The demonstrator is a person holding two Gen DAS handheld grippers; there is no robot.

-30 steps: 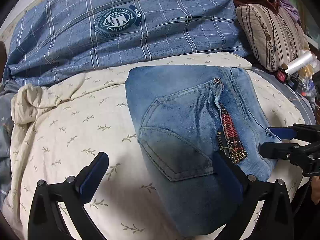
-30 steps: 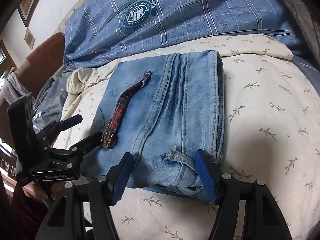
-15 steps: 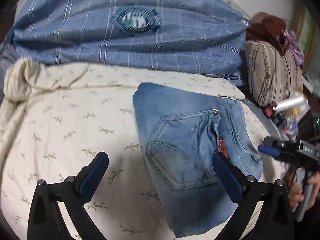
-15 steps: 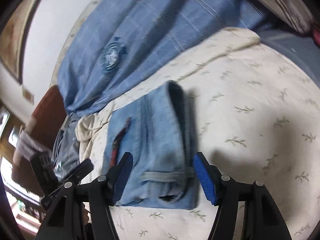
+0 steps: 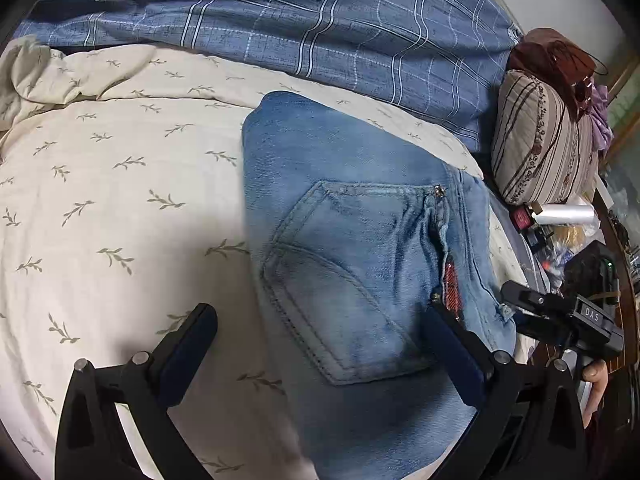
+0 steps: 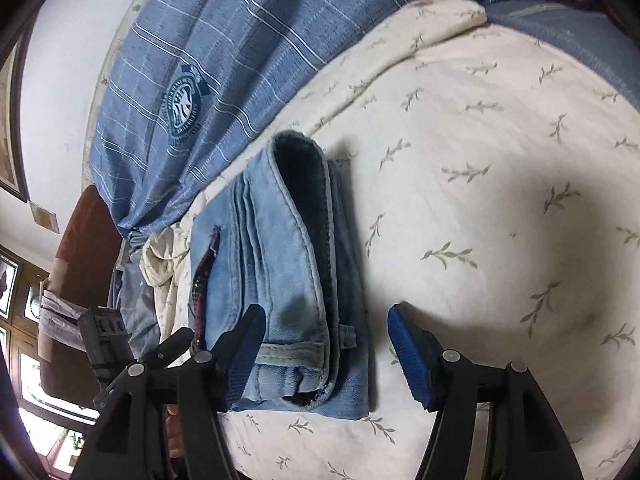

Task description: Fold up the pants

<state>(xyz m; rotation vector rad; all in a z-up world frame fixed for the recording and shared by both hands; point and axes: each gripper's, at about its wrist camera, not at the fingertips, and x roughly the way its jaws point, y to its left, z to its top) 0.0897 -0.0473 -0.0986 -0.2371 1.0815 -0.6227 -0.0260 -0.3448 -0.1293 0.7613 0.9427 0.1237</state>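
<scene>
Denim pants [image 5: 360,264] lie folded into a thick bundle on the cream leaf-print sheet [image 5: 120,208] of the bed, near its foot edge. Left gripper [image 5: 320,356] and right gripper [image 6: 324,352] both hover above them, jaws spread apart, holding nothing.

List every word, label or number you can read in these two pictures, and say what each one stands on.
"DAS": on the black body of the right claw, seen from the left wrist view.
Round crest on the blue plaid quilt: ring lettering cut off and too small to read with confidence.
The same crest in the right wrist view: too blurred to read.
Folded jeans: no readable text.
</scene>
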